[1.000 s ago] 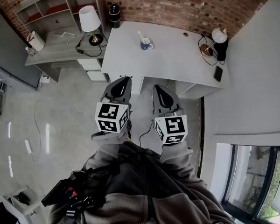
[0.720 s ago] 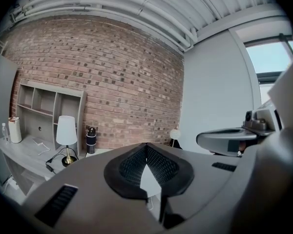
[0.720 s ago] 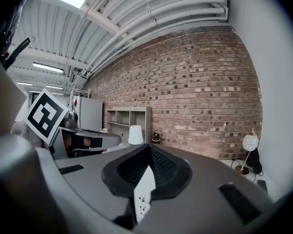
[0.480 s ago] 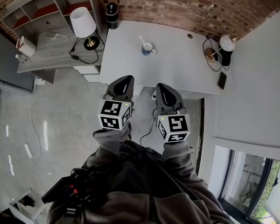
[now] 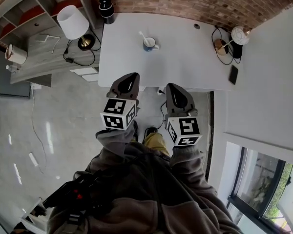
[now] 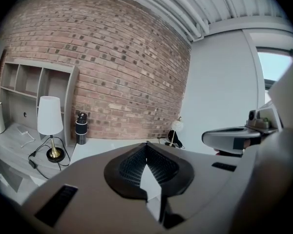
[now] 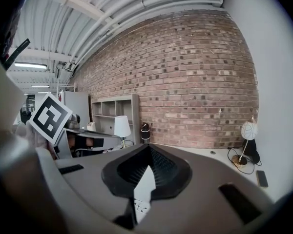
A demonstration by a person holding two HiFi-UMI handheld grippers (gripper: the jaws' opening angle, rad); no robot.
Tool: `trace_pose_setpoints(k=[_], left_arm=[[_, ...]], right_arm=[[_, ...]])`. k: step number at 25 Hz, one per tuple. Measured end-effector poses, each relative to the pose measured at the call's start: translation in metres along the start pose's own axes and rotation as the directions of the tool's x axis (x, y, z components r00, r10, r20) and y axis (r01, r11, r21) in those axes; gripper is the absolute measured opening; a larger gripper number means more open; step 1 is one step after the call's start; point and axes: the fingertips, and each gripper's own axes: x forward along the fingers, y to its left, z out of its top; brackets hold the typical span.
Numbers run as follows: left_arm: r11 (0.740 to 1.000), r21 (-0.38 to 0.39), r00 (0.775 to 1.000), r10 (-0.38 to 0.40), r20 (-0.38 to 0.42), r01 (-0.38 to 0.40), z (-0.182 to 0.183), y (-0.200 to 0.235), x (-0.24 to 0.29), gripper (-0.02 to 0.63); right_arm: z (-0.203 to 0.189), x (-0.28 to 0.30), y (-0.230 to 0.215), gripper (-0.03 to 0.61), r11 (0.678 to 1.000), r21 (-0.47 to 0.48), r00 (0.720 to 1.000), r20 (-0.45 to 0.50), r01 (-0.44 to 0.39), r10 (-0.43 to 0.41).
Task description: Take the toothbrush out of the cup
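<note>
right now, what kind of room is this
Probably a home office or studio room: a white desk stands against an exposed brick wall, with a table lamp on a grey side unit and open cubby shelves beside it.
</note>
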Motion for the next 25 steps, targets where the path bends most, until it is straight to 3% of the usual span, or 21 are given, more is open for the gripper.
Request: trace_pose_setpoints(k=[6,11,18,25], left_arm=[[0.998,0.021,0.998,0.059,-0.022,-0.058,0.003,0.003,0.027,0.005],[0.99,0.043,0.991,0.134,-0.021,-0.133,0.014,0.016,0.058,0.003],[0.992,0.008,0.989,0.129,-0.074,-0.129,0.016,0.013,0.112,0.004],[0.99,-0.049,0.983,0.127,-0.131,-0.134,-0.02,0.028,0.16,0.005]], right_arm=[[-0.008,0.017,-0.034,0.002,0.998,0.051,1.0,0.004,-0.031,0.031],[0.016,0.046,-0.066,0.002,0.996,0.023,0.994,0.068,-0.084,0.082],[0.032,0.074,-0.116,0.002,0.997,0.022,0.994,0.071,-0.08,0.079],[-0.003,0.109,-0.137,0.002,0.992,0.072,0.994,-0.007,-0.106,0.107]])
